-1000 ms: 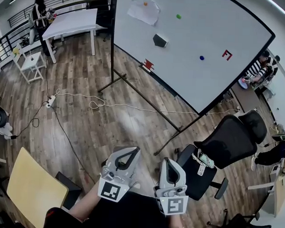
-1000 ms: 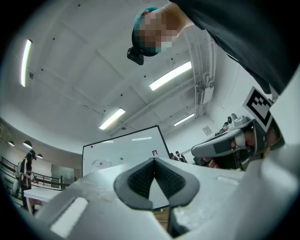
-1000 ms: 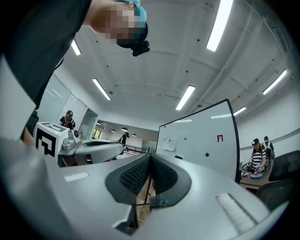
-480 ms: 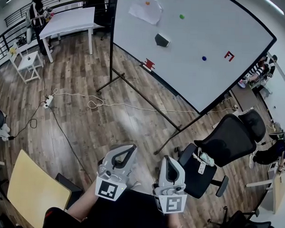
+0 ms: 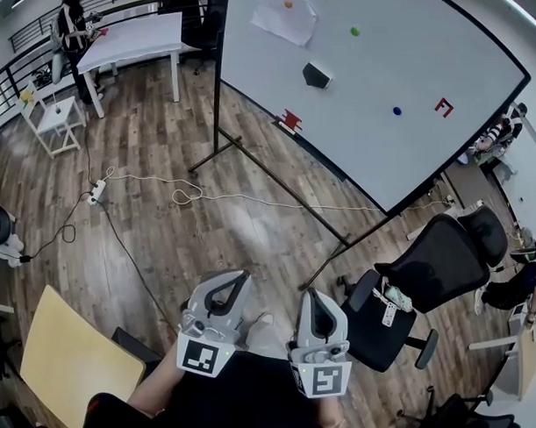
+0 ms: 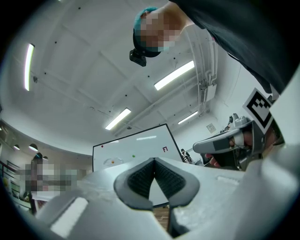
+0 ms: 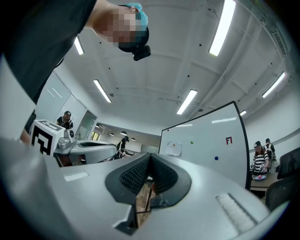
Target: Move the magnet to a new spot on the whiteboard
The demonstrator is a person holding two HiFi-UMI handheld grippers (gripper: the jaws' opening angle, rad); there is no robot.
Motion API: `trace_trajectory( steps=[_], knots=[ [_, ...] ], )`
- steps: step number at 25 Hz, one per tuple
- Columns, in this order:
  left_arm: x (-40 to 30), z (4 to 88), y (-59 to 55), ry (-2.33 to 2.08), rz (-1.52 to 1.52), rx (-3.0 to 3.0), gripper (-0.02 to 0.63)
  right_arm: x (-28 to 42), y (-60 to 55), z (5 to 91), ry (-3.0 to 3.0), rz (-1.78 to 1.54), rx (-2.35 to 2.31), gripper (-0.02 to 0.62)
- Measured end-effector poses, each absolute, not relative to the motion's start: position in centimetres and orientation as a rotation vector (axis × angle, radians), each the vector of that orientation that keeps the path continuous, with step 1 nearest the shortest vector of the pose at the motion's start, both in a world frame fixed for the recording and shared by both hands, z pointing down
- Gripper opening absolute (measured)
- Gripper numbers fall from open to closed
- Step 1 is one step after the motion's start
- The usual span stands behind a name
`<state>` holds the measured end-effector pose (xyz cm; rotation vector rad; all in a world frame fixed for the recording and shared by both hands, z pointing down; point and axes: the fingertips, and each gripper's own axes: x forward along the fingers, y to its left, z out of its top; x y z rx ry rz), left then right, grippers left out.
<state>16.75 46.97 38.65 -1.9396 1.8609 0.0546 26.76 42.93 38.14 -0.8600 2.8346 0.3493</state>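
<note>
The grey left gripper [image 5: 239,277] and grey right gripper [image 5: 312,294] sit near, side by side — both jaws pressed together, empty. The small round blue magnet [image 5: 396,110] sticks on the far white whiteboard [image 5: 378,72], toward its right.

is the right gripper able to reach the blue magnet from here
Probably not yet. The right gripper is held near the person's body, while the blue magnet sits on the whiteboard across the wooden floor. Nothing seems to block the way; the office chair stands aside.
</note>
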Motion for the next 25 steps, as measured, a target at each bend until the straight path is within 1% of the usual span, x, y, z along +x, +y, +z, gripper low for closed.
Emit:
trace_trajectory(
  steps=[13, 25],
  knots=[
    [12.6, 39.8, 42.4, 1.945, 0.022, -1.872, 0.002, 22.3, 37.0, 39.7, 2.867, 0.318, -0.764, 0.002],
    [9.6, 39.8, 31.1, 1.948, 0.020, -1.873, 0.002, 18.6, 25.7, 40.1, 2.891, 0.268, -0.735, 0.002]
  ],
)
